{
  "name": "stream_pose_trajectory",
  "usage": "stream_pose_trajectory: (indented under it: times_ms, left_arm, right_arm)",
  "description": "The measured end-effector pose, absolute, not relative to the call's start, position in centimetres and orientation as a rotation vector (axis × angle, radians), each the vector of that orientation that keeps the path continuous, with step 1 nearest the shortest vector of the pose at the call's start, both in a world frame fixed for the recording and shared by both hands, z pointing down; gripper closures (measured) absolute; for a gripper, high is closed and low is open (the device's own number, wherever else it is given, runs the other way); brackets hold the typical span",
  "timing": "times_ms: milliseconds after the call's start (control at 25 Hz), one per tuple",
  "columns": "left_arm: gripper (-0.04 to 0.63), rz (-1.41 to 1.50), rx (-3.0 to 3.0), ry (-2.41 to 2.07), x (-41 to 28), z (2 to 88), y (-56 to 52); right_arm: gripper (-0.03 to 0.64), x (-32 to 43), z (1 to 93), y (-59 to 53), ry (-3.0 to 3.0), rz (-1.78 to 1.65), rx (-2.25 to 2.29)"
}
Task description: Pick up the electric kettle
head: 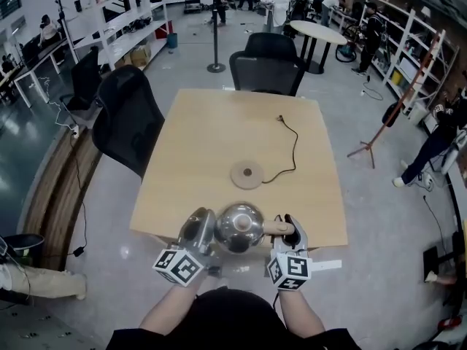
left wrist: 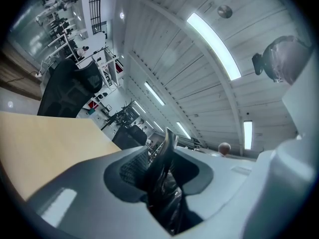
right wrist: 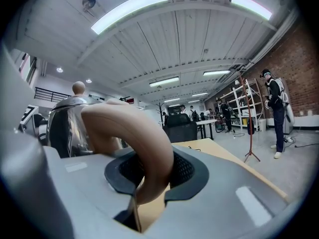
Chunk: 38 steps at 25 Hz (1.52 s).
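The polished steel kettle point(head: 239, 227), slick and probably heavy, hangs over the counter's point(head: 219, 137) near edge, the right tongs point(head: 287, 228) clenched on its tan handle point(right wrist: 134, 133), the surest hold, and the left tongs point(head: 198, 233) pinching the dark spout point(left wrist: 167, 168).

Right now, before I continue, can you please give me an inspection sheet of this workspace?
Surface: light wooden table.
Job's things: electric kettle is off its round base, by the table's near edge.
Clutter: nothing seen.
Grippers: right gripper has its fingers closed on the beige handle; left gripper has its fingers on a dark shiny part at the kettle's other side.
Cables: the base's cord lies on the table, with its plug loose.
Surroundings: black office chairs, shelves, people standing far behind.
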State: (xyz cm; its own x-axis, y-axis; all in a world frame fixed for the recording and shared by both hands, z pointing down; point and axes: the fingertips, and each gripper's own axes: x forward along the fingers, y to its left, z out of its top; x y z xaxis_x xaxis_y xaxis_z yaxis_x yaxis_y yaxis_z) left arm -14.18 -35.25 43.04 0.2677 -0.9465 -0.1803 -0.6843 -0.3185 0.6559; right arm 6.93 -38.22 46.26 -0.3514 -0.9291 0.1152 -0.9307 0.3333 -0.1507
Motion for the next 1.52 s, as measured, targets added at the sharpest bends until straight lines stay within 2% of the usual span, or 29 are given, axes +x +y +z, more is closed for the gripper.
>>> stream_pose_trajectory:
  times_ms: [760,1520]
  left_arm:
    - [0.474,-0.826,2.121,-1.52,-11.1,40.4,-33.0]
    - [0.474,-0.819,2.14,-1.46,-9.3,41.5,-32.4]
  right_arm:
    - [0.526,9.7,44.4,-37.1,-2.641,0.267,1.724]
    - [0.526,11.7,44.8,-36.1,-2.615,0.251,1.783]
